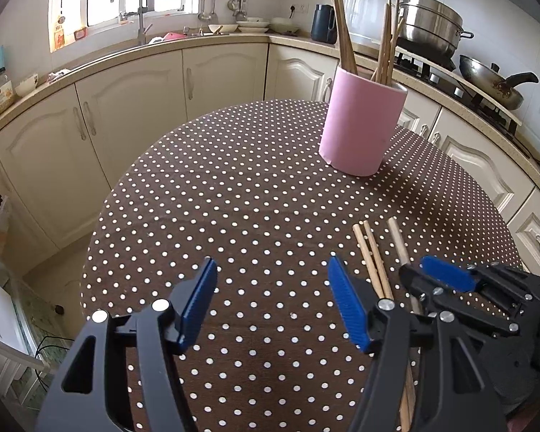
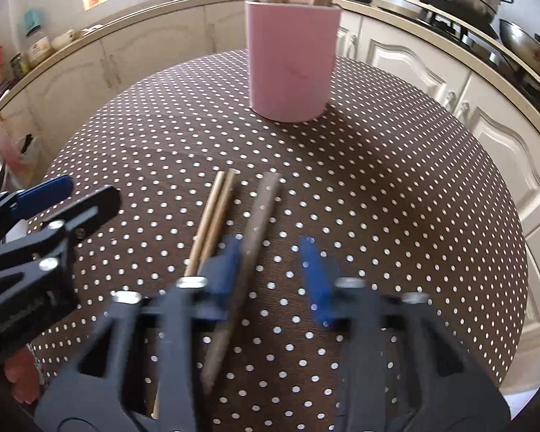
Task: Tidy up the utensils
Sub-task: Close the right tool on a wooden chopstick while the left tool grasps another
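Note:
A pink holder (image 1: 361, 127) with several wooden chopsticks stands at the far side of the dotted table; it also shows in the right wrist view (image 2: 291, 61). Three chopsticks lie loose on the cloth: a pair (image 2: 214, 216) and a single one (image 2: 257, 223); they also show in the left wrist view (image 1: 372, 255). My left gripper (image 1: 270, 302) is open and empty, left of them. My right gripper (image 2: 273, 273) is open low over the table, with the single chopstick between its fingers, beside the left pad (image 2: 226, 266). It appears in the left wrist view (image 1: 435, 277).
The round table has a brown polka-dot cloth (image 1: 234, 187). Cream kitchen cabinets (image 1: 133, 115) curve around behind it, with a sink (image 1: 133, 10) at the left and pots on a stove (image 1: 432, 25) at the right.

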`<control>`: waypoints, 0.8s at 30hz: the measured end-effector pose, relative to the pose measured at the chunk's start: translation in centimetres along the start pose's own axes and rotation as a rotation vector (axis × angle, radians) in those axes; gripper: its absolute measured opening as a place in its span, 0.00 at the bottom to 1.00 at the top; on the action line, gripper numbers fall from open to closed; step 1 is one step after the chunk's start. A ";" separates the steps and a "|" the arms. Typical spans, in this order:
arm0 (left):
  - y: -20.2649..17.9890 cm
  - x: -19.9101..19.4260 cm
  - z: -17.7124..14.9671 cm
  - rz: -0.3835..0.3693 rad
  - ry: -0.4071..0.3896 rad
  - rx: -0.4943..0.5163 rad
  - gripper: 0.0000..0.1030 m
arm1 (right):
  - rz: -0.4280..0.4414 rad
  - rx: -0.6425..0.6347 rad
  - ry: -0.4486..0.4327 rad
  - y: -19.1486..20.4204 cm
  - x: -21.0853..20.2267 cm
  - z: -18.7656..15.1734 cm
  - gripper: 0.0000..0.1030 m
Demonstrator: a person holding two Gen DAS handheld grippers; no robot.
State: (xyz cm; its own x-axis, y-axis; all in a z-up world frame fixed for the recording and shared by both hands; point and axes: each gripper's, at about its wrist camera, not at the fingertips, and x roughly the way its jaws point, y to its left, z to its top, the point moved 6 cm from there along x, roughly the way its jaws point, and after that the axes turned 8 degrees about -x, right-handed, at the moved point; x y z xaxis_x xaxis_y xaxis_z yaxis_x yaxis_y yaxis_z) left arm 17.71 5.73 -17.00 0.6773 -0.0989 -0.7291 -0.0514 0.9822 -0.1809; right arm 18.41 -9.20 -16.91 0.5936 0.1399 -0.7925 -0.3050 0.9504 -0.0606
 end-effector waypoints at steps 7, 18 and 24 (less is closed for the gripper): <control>-2.3 0.2 -0.5 -0.059 0.040 0.036 0.63 | 0.104 0.121 -0.014 -2.1 -0.2 -0.4 0.06; -5.6 2.6 -1.8 -0.004 0.129 0.133 0.64 | 0.163 0.252 -0.026 -6.0 -0.5 -1.1 0.06; -6.7 3.7 -1.6 0.104 0.135 0.169 0.69 | 0.164 0.262 -0.036 -5.8 -0.6 -1.5 0.06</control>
State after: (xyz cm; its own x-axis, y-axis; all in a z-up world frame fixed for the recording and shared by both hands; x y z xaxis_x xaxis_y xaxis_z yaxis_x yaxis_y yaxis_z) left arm 19.42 -1.51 -19.54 0.5701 -0.0051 -0.8216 0.0153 0.9999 0.0045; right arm 18.73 -15.18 -17.01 0.5793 0.3029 -0.7567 -0.1991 0.9528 0.2290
